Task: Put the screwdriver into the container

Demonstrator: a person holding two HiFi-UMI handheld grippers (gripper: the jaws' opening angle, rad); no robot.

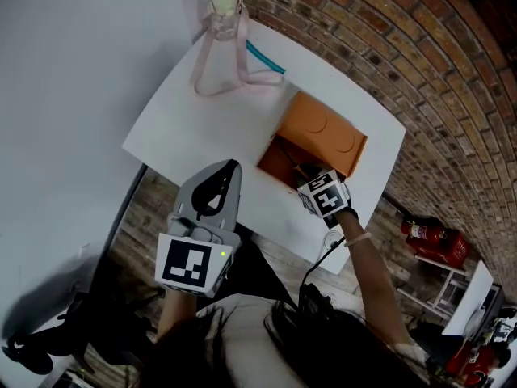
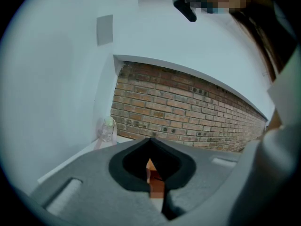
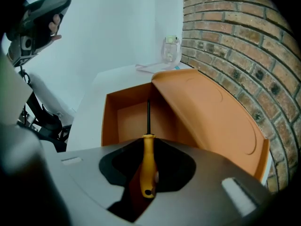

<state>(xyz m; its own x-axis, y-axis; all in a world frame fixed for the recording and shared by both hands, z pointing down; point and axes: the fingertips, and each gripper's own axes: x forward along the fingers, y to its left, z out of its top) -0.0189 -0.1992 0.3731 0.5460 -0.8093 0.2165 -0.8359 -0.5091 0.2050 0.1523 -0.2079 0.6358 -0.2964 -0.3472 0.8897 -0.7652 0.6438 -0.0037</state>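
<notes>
Screwdriver held at the mouth of the open container, not yet let go.

From my station I see the white desk (image 1: 194, 128) pushed against a brick wall, with the orange container (image 3: 127, 119) on its right side. The container's lid (image 3: 211, 112) is tipped back, so the way in is open. My right tongs (image 3: 148, 142) are clamped on the yellow handle of the screwdriver (image 3: 148, 168). Its dark shaft points forward into the box, which I judge is a good line for lowering it straight in. My left tongs (image 2: 150, 142) are closed together on nothing, hanging near the desk's front edge, out of the way. A clear bottle (image 1: 224, 10) with a pink strap sits at the far corner. I can read no brand or lettering anywhere, only the square patterns on each marker cube (image 1: 325, 196).
</notes>
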